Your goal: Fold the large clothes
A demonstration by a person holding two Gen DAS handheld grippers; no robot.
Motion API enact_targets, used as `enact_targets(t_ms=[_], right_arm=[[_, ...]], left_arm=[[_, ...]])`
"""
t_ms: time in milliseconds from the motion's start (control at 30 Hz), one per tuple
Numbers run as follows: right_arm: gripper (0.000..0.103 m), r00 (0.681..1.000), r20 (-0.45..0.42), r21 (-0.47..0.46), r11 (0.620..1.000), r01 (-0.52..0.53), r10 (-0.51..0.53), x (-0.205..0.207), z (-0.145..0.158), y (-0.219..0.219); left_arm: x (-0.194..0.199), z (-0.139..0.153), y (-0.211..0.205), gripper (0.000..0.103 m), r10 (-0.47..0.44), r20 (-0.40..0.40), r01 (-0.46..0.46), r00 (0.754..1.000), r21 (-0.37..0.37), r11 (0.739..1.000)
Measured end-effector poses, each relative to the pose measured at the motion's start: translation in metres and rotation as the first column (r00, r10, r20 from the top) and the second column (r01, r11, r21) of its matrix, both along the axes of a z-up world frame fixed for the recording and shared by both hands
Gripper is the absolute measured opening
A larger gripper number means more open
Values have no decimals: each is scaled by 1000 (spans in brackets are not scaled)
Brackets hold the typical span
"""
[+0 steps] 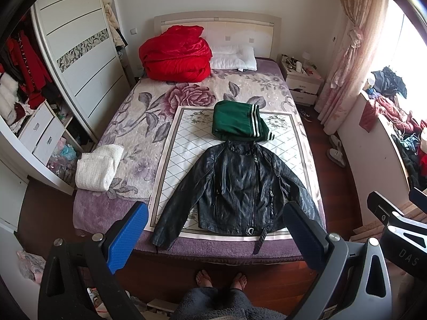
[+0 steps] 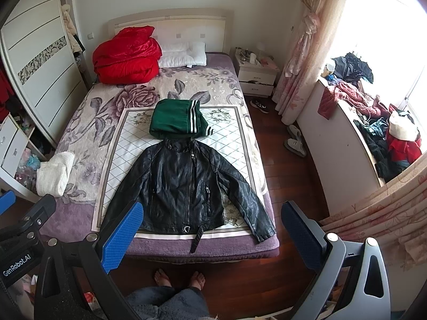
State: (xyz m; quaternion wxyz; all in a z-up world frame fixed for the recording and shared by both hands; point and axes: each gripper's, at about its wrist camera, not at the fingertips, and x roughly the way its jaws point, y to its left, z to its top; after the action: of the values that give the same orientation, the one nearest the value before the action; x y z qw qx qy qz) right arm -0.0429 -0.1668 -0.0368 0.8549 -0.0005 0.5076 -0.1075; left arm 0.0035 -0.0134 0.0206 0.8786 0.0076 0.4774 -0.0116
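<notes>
A black leather jacket (image 1: 237, 186) lies flat and face up on a white diamond-patterned cloth (image 1: 181, 146) spread over the bed (image 1: 112, 213), its sleeves splayed out to both sides, its collar toward the headboard and its hem near the foot edge, where a strap hangs over; just beyond the collar, touching it, sits a folded green garment (image 1: 237, 122) with white stripes. A folded white towel (image 1: 98, 166) rests near the bed's left edge; a red quilt (image 1: 176, 53) and a white pillow (image 1: 234, 57) lie by the headboard. The left claw (image 1: 216, 237) hangs released above the foot of the bed, its jaws wide apart and grasping nothing; the right claw (image 2: 213, 233) is likewise released and empty, held beside it.
</notes>
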Motion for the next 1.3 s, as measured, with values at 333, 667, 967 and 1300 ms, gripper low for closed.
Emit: enact_targets(t_ms=[333,667,967,1300], right_arm=[[103,1000,3,1,1000,0,0,-1,-2,-1],[103,1000,7,1,1000,-1,1,6,25,9],[103,1000,9,6,1000,-1,1,9,29,11],[103,995,30,34,995,90,-91,45,9,3]], left_arm=[[2,2,0,103,1,2,-1,1000,-3,1000],[4,6,-2,103,1,5,-1,1000,-2,1000],[13,12,-5,103,0,9,0,1000,-2,1000],[54,-32,-10,103,-8,60,3,998,79,997]])
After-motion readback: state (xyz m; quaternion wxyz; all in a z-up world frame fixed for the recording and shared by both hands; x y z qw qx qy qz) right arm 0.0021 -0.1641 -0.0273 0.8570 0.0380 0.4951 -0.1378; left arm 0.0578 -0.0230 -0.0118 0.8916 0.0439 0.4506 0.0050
